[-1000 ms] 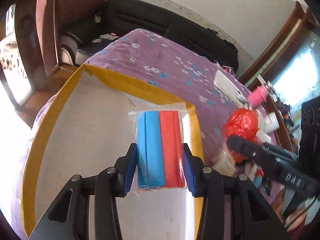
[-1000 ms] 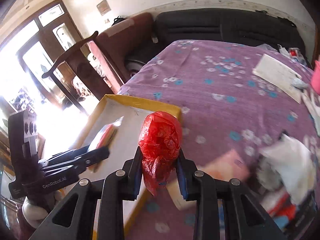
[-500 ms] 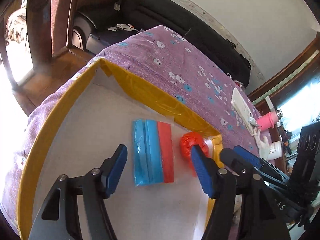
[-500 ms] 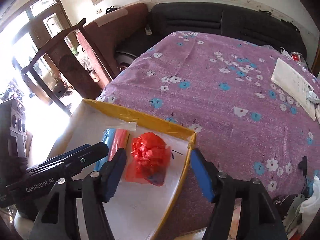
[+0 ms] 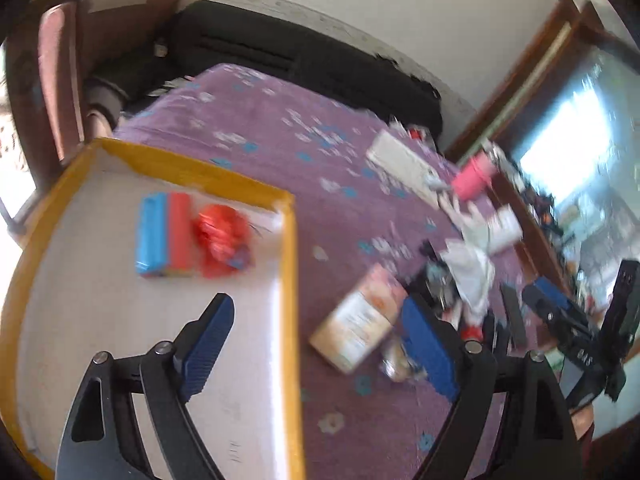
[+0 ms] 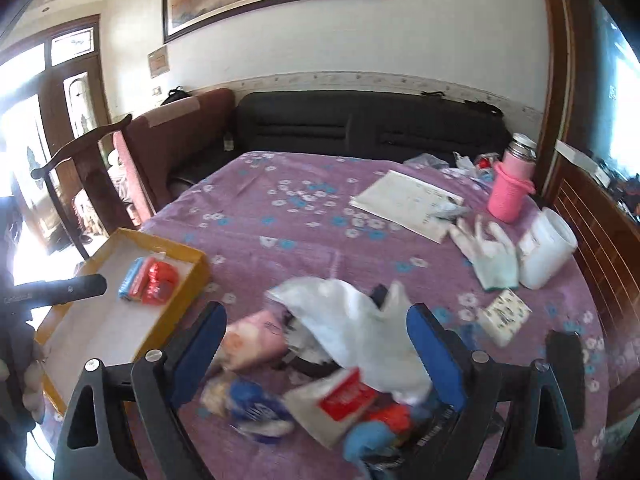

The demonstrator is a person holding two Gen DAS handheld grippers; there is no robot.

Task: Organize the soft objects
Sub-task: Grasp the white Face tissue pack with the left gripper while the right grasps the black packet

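Observation:
A yellow-rimmed box (image 5: 289, 248) (image 6: 196, 280) with a white floor holds a blue and red packet (image 5: 164, 236) (image 6: 134, 280) and a crumpled red bag (image 5: 222, 240) (image 6: 162, 286), side by side. My left gripper (image 5: 316, 344) hangs over the box's right rim with its jaws opening and nothing between them. My right gripper (image 6: 316, 344) hovers above a heap of soft things on the purple cloth: a white plastic bag (image 6: 360, 328), a pink packet (image 6: 252, 340) (image 5: 360, 320) and a red and white sachet (image 6: 340, 400). Its jaws are opening too, holding nothing.
Farther right on the flowered cloth (image 6: 304, 216) lie a pale glove (image 6: 488, 248), a white tub (image 6: 546, 252), a pink bottle (image 6: 512, 188), a paper sheet (image 6: 404, 200) and a small patterned pack (image 6: 506, 314). A black sofa (image 6: 360, 128) and a wooden chair (image 6: 92, 160) stand behind the table.
Both grippers let go of the blue and red packet and the red bag inside the box, opened wide and swung right, away from the box, towards the heap on the cloth.

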